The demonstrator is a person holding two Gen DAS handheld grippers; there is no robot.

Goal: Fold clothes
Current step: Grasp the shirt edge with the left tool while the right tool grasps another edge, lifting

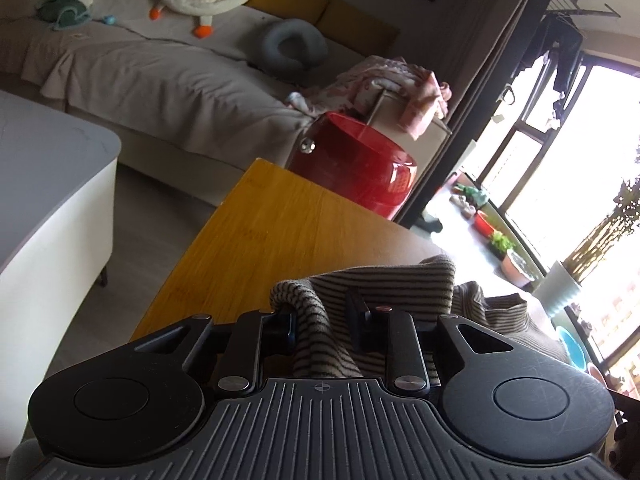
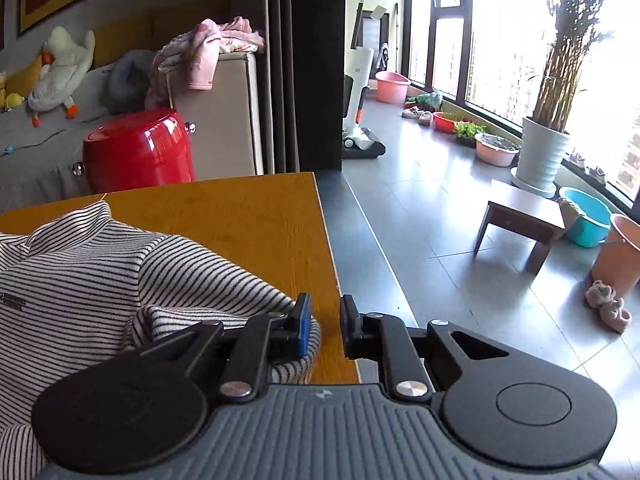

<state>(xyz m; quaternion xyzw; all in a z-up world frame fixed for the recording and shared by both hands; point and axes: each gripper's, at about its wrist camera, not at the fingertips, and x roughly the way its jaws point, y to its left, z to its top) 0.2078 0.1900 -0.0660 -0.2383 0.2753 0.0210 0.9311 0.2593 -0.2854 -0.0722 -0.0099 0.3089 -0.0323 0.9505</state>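
Striped shirt (image 2: 80, 276) lies rumpled on the wooden table (image 2: 240, 216); my left gripper (image 1: 324, 320) straddles a raised fold without clamping it, while my right gripper (image 2: 325, 322), jaws apart, rests at its edge for purchase.

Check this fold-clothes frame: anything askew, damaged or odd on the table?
Nothing damaged or spilled. The striped shirt lies rumpled on the wooden table, one bunched part close to the table's right edge by the right gripper, its jaws apart. The left gripper has striped fabric between its fingers.
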